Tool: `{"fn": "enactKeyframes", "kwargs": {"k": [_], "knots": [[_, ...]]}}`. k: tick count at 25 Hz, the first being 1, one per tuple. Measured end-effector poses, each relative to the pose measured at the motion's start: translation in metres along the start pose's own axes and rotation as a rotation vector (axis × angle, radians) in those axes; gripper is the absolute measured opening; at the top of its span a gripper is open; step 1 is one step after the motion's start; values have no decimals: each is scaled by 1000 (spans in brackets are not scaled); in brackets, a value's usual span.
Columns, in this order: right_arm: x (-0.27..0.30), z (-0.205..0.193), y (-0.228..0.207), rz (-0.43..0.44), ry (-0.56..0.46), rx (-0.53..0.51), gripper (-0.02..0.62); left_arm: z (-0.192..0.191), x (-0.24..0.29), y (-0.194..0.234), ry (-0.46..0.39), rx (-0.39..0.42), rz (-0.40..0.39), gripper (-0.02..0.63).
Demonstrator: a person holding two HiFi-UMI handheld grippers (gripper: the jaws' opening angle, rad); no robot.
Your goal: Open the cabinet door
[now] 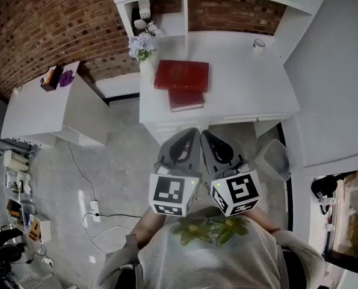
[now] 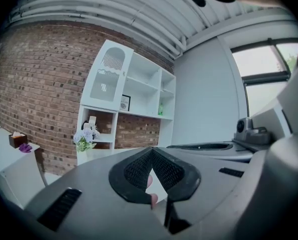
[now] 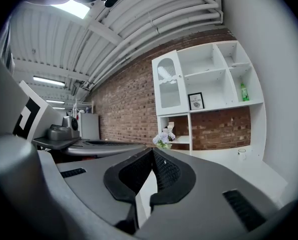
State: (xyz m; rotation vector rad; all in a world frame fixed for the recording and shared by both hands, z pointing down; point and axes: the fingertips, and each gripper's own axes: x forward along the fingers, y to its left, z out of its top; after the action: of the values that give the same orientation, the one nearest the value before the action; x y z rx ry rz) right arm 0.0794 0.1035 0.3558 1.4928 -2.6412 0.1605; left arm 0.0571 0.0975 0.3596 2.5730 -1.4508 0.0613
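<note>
looming well beyond the pressed-together fingers (image 3: 166, 172), cabinet door (image 3: 168, 84)

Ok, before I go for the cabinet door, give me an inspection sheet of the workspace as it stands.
Surface: white desk, mostly bare on its right half.
Job's things: cabinet door, upper left of the shelf unit, closed; neither gripper is near it.
Clutter: two red books lying together, flowers and a mug on the desk; green bottle and framed picture on the shelves.
Grippers: left gripper and right gripper both shut, empty, side by side short of the desk.
Cables: power strip with cable on the floor, left of the desk.
Surroundings: brick wall, side table with tissue box, bin.
</note>
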Motion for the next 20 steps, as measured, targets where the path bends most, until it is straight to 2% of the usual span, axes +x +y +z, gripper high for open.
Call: {"fn": "enactKeyframes", "kwargs": {"k": [9,16,20], "knots": [[66,0,4,5,47,-21,21,-2,27,60,39,-23,14,9],[116,4,20,69,33,21,21,8,35,111,22,-17,34,9],[133,7,30,67,30,28,21,11,35,131,26,-10,24,9]]}}
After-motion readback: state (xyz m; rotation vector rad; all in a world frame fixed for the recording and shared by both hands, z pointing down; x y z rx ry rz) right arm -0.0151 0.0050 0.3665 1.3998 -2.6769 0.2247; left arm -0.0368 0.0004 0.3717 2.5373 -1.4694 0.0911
